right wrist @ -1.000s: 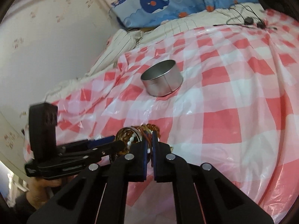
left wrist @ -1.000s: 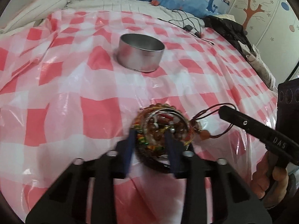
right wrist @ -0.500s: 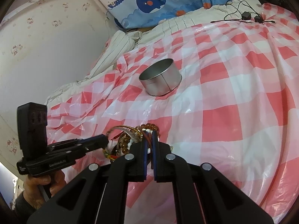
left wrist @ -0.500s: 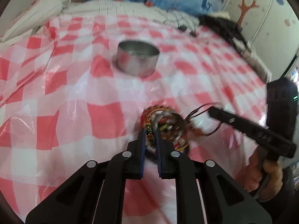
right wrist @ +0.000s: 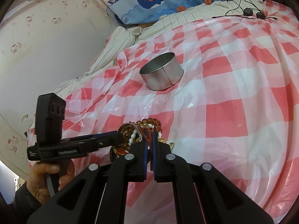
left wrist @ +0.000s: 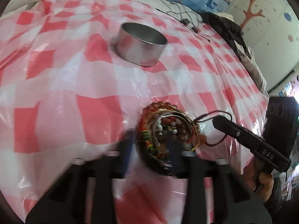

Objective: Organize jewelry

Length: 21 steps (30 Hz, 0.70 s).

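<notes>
- Heap of jewelry (left wrist: 166,138): bead bracelets, bangles and cords tangled together on the pink checked sheet (left wrist: 56,85) over the bed, close in front of both tools.
- Round metal tin (left wrist: 141,43) farther back on the sheet, well apart from the heap, upright and seemingly with nothing inside; probably the place for the pieces.
- Left gripper (left wrist: 149,145): blurred, fingers opening, one on each side of the heap's near left rim, a coloured woven band between them; not pressing on it as far as visible.
- Right gripper (right wrist: 149,140): fingers clenched nearly together, tips at the heap with thin red cords (right wrist: 147,136) running into the narrow gap; apparently pinching them.
- Step in hand, by judgement: singling out one piece from the tangle, nothing carried to the tin yet, so early in the task.
- Next move calls for a firm close of the left fingers on one bracelet only, then a slow lift, the cords pinned meanwhile.
- Risk: snagged strands dragging the whole heap along.
</notes>
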Tool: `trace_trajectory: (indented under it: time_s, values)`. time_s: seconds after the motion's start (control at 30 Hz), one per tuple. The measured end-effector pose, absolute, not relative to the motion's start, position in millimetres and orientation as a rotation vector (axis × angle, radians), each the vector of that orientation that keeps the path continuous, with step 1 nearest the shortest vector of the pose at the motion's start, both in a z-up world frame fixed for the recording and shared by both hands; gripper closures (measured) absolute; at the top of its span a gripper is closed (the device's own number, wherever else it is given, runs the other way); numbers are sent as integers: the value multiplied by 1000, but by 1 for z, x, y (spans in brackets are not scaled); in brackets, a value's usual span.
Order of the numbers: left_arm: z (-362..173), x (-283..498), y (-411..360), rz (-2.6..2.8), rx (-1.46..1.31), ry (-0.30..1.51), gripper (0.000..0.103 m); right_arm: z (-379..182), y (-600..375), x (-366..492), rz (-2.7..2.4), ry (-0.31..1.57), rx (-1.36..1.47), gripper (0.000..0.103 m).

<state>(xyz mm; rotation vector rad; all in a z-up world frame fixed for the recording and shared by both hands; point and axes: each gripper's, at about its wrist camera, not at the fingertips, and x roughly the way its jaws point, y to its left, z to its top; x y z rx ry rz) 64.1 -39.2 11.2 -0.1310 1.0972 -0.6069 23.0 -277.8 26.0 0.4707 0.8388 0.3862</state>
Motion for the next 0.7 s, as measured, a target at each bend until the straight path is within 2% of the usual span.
trace_trajectory:
  time_s: [0.1,0.13,0.47,0.7]
  values:
    - [21,62,-36,-643,-175,1065,90,26,-277,23,385,841,472,98]
    - [26,61,-32,-663,-214,1049,97,25,-278,23,385,841,473,98]
    - [46,53,-23,-764,-300,954,98,25,-279,22,381,828,485,98]
    - [63,47,-19,-813,-318,858,98,40,-288,16,395,734,507,98]
